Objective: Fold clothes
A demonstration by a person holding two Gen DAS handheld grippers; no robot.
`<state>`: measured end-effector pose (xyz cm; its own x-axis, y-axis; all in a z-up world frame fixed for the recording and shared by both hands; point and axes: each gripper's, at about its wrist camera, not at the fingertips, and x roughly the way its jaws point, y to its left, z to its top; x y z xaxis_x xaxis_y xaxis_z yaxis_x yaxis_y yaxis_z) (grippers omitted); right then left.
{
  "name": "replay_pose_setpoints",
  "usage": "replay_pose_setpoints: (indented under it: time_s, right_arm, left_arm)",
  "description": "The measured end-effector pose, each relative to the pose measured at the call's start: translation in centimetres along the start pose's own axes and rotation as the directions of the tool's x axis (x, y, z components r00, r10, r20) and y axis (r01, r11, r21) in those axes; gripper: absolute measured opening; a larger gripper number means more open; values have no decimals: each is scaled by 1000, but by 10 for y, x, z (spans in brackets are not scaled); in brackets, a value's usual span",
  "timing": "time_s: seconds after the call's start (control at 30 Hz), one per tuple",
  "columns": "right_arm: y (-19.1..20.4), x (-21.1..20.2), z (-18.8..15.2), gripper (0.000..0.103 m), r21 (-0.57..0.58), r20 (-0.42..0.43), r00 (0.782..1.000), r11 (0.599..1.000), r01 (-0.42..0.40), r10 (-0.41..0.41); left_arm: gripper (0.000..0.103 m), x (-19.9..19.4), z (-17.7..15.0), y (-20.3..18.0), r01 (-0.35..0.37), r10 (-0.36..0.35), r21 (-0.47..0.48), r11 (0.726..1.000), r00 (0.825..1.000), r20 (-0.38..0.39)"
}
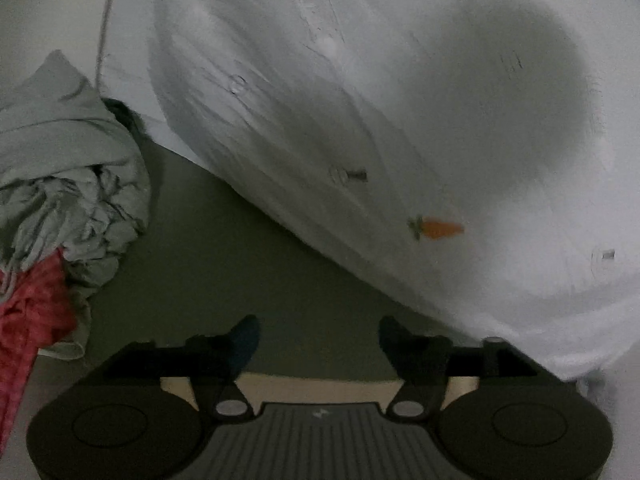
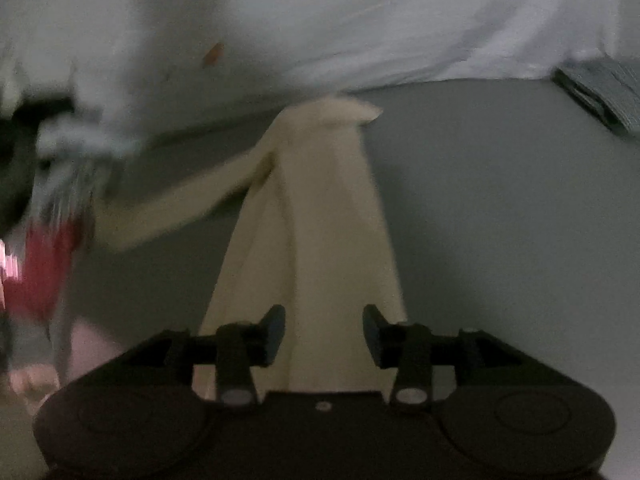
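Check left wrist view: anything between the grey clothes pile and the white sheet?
Only bare dark surface separates the grey pile from the white sheet; left wrist view.

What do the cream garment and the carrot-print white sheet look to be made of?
Cream garment: soft, matte woven or knit cloth, likely cotton; it drapes in long limp folds. Blur hides the weave. Carrot-print white sheet: thin matte fabric, probably cotton bedding; it shows fine creases, small buttons and printed orange carrots.
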<state>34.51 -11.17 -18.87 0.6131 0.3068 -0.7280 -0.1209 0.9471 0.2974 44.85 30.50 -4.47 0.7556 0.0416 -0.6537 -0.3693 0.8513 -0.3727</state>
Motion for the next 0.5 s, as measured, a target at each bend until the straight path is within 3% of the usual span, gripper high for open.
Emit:
replay_pose_setpoints:
  time_s: [0.07, 0.17, 0.27, 0.33, 0.37, 0.4, 0.43, 0.5]
  right_arm:
    - [-17, 12, 18, 42, 81, 29, 1000, 997, 3, -5]
    - [-33, 38, 52, 17, 143, 64, 998, 989, -27, 18]
    - [-40, 71, 90, 16, 206, 95, 994, 976, -73, 54]
    - [-42, 96, 117, 19, 253, 115, 990, 962, -105, 78]
    - [-45, 112, 129, 29, 287, 121, 989, 951, -113, 82]
    - [-48, 128, 141, 44, 320, 125, 988, 939, -123, 87]
    - [-51, 146, 151, 50, 351, 126, 987, 926, -136, 97]
    - [-55, 179, 168, 52, 392, 124, 985, 906, -161, 122]
  left_arm:
    - [75, 11, -9, -9, -13, 14, 38, 999, 999, -30]
    - [75, 34, -27, -27, 16, -6, 98, 995, 994, -108]
    - [75, 52, -41, -37, 50, -34, 86, 995, 984, -174]
    - [75, 60, -48, -41, 79, -63, 75, 994, 978, -198]
    - [75, 64, -50, -44, 89, -70, 82, 993, 975, -211]
    - [75, 68, -53, -47, 99, -77, 89, 991, 972, -224]
    - [75, 71, -55, -50, 109, -83, 96, 989, 968, -236]
    - [76, 80, -59, -55, 109, -76, 120, 987, 965, -249]
